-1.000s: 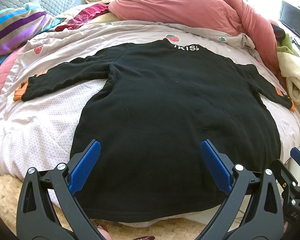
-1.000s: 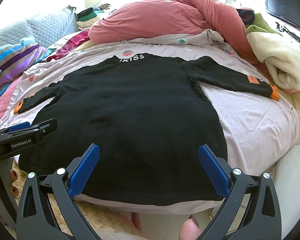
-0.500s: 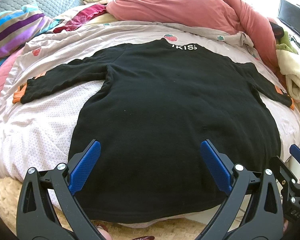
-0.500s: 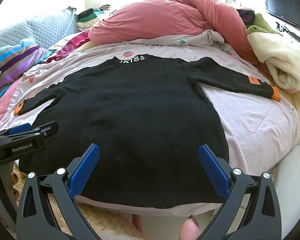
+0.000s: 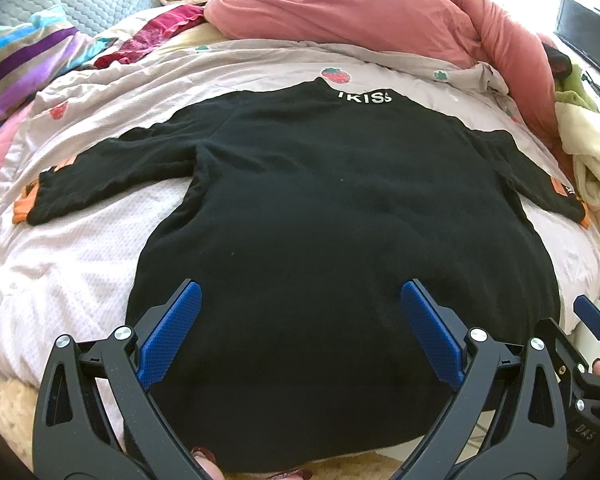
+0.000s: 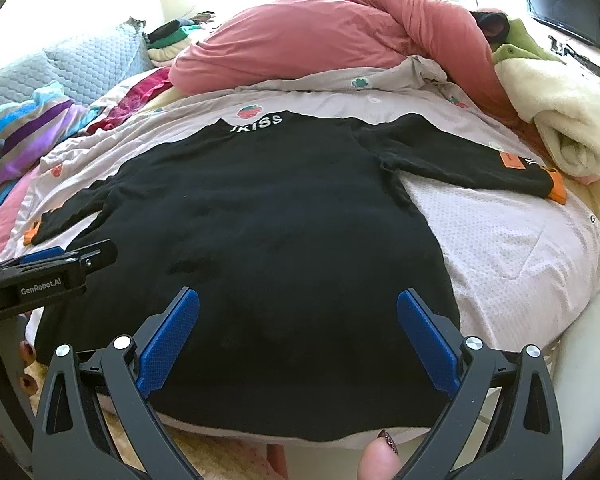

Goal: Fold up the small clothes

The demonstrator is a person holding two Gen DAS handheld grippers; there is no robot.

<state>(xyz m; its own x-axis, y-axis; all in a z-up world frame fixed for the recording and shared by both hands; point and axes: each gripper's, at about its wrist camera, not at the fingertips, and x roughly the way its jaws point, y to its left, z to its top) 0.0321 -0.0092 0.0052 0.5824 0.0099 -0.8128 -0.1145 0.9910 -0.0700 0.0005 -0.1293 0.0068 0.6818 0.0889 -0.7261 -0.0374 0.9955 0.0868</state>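
Hovering unclenched at six o'clock, left gripper (image 5: 300, 328) and right gripper (image 6: 298, 330) face the black sweater (image 5: 340, 240), collar at twelve.

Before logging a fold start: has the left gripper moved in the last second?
Yes, slightly: in the right wrist view, the left gripper has edged farther over the black shirt, toward the collar.

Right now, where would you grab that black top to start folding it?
Probably a cuff: the top lies flat, sleeves spread. The open left gripper could take the left cuff from outside, the open right gripper the right cuff.
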